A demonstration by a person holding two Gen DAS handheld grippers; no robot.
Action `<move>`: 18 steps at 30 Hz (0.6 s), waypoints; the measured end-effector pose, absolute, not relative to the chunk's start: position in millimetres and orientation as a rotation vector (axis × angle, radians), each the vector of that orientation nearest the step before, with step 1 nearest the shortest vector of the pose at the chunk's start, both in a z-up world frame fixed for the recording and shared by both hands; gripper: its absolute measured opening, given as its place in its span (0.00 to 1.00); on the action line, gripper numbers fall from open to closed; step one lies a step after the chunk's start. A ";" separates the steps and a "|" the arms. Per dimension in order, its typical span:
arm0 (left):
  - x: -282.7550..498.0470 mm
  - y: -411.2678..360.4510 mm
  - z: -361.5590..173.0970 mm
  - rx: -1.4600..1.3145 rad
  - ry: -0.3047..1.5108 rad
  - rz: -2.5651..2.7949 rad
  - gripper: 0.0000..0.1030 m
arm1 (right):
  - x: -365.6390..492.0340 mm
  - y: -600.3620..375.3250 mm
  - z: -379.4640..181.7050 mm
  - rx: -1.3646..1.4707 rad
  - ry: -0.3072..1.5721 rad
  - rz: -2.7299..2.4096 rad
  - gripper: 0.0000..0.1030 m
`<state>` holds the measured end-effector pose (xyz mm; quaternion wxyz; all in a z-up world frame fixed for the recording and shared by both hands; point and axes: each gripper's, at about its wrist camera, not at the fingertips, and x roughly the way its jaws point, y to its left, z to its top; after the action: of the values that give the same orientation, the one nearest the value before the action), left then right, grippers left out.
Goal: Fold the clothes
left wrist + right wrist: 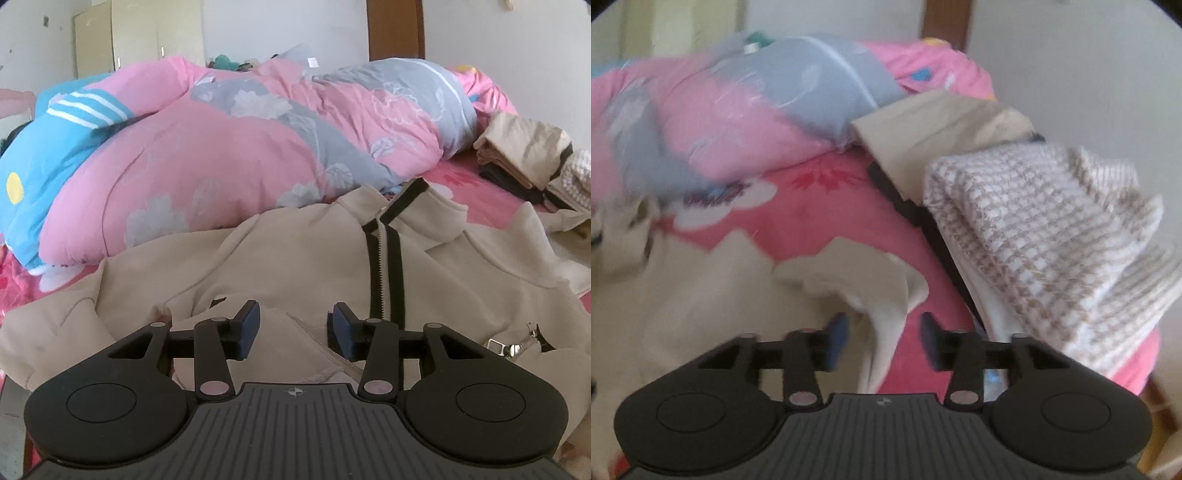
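Cream zip-front fleece jacket [295,258] with black zipper trim lay spread on pink printed bedsheet [820,229], no legible writing, left gripper [294,328] fingers apart over it, gripping nothing, right gripper [882,341] fingers apart, a cream fabric fold [886,295] loose between them.

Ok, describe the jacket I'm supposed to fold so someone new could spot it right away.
On the pink bed sheet, in front of the big pink and grey quilt, lies a cream jacket. Unlike the folded clothes pile at the right, it is spread out, with a black-edged zip down its front.

jacket [288,258] beige, black zip trim | quilt [207,155] pink-grey floral
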<state>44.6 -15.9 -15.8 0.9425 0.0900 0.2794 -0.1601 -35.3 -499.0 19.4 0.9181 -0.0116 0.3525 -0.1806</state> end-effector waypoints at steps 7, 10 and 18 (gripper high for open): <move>48.2 -9.6 -25.6 0.192 0.574 -0.268 0.42 | -101.8 -463.2 73.8 -0.139 0.666 -0.371 0.67; 52.5 -4.1 -31.3 0.172 0.600 -0.249 0.42 | -113.0 -430.6 104.0 -0.024 0.623 -0.157 0.67; 45.1 16.2 -28.7 0.114 0.596 -0.227 0.42 | -43.9 -243.3 61.9 -0.154 0.779 0.539 0.66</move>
<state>45.1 16.2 -28.7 0.9480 0.0562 0.2926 -0.1115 -43.9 -243.3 61.9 0.8869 -0.0742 0.3749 0.2595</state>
